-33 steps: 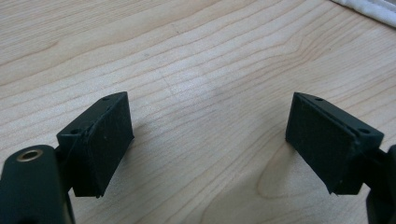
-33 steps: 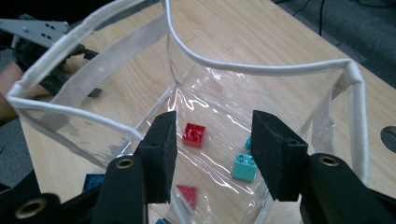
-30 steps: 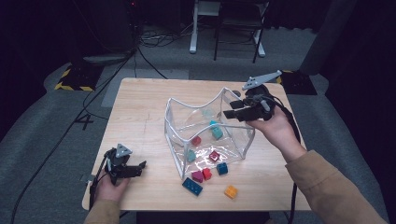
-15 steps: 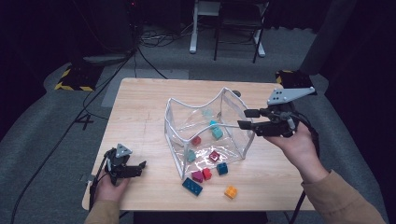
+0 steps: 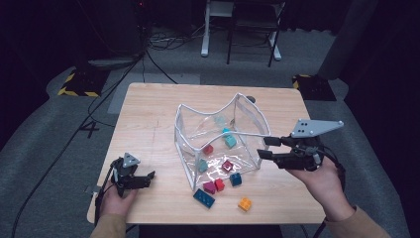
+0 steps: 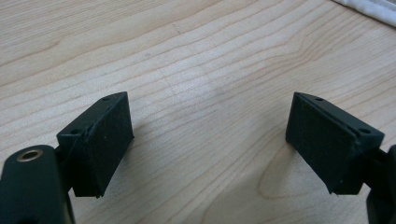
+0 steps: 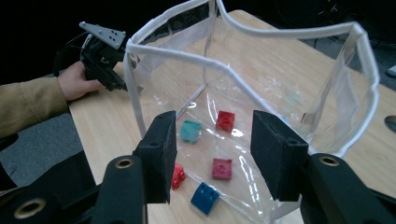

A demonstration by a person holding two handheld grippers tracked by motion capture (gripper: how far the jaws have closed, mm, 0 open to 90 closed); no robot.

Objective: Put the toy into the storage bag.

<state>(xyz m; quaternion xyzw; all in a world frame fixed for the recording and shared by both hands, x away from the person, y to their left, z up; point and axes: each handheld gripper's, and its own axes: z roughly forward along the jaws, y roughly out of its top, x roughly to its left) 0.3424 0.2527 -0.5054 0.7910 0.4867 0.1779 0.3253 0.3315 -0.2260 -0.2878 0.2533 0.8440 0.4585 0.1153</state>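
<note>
A black chair (image 5: 252, 20) and floor cables (image 5: 124, 84) behind the table (image 5: 148, 114).

Dim room, dark beyond a brightly lit wooden table (image 5: 148, 114) under overhead light. Soft, grainy high view. White glare on the clear plastic bin (image 5: 247, 124) floor and walls. Soft shadows beneath black jaws in the left gripper view; near jaws slightly blurred.

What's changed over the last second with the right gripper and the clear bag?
The right gripper has let go of the clear bag's far rim and pulled back toward the person, now open beside its right wall. The left gripper, the bag and the blocks stayed put.
</note>
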